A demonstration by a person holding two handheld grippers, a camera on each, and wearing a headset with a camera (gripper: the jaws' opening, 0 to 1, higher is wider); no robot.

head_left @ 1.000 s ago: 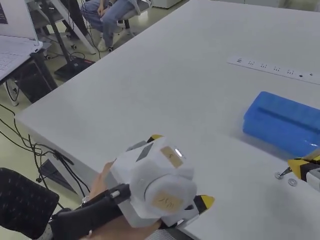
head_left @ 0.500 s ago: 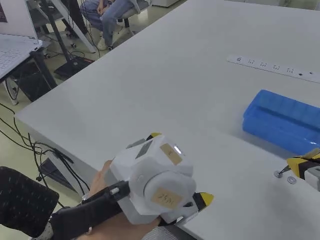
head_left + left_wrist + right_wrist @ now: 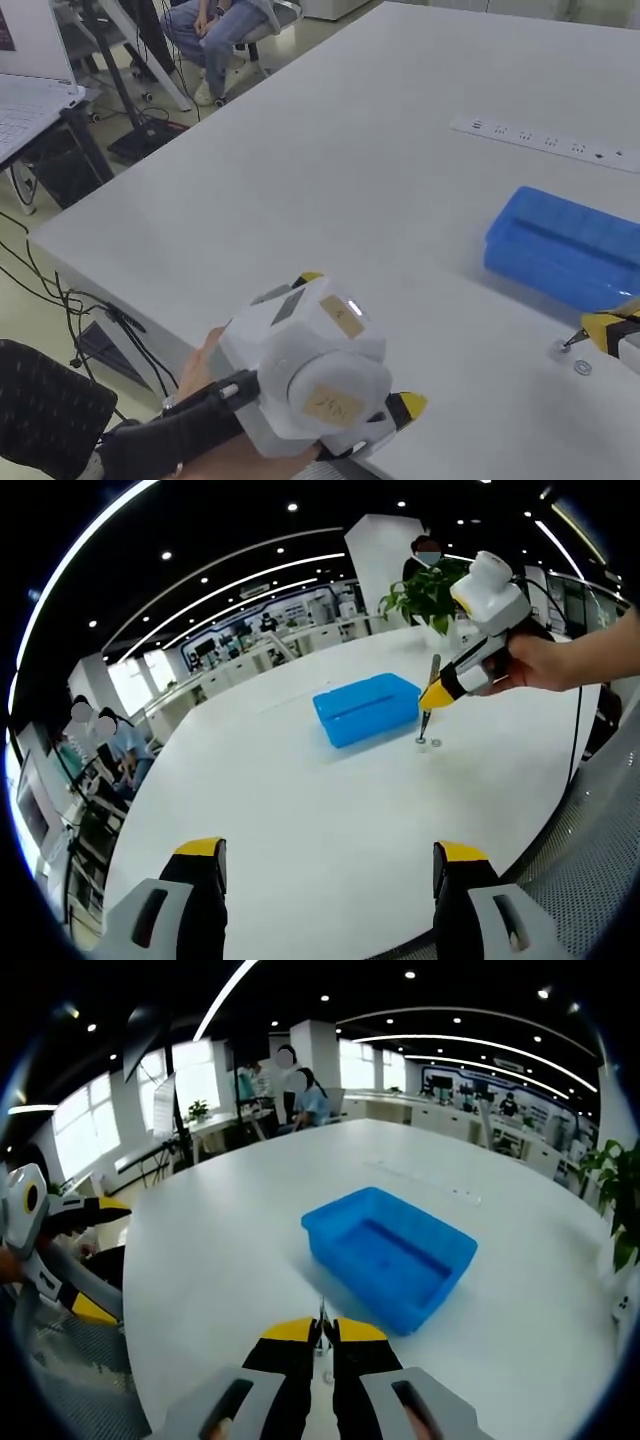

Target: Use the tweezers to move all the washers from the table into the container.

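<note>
As the right gripper [image 3: 322, 1332] has its fingers closed on the tweezers [image 3: 431, 690], the tips stand at two washers [image 3: 583, 368] lying on the worktop [image 3: 380, 180], just beside the blue container [image 3: 565, 245] on its near-edge side. Left gripper [image 3: 330, 880]: at the near edge, fingers open, holding nothing. Risk: an off-centre pinch may flick a thin washer away across the worktop.

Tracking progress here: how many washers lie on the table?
2. Both lie on the table near the blue container: one washer at the tip of the tweezers, the other washer just beside it. More may hide under the right gripper.
</note>
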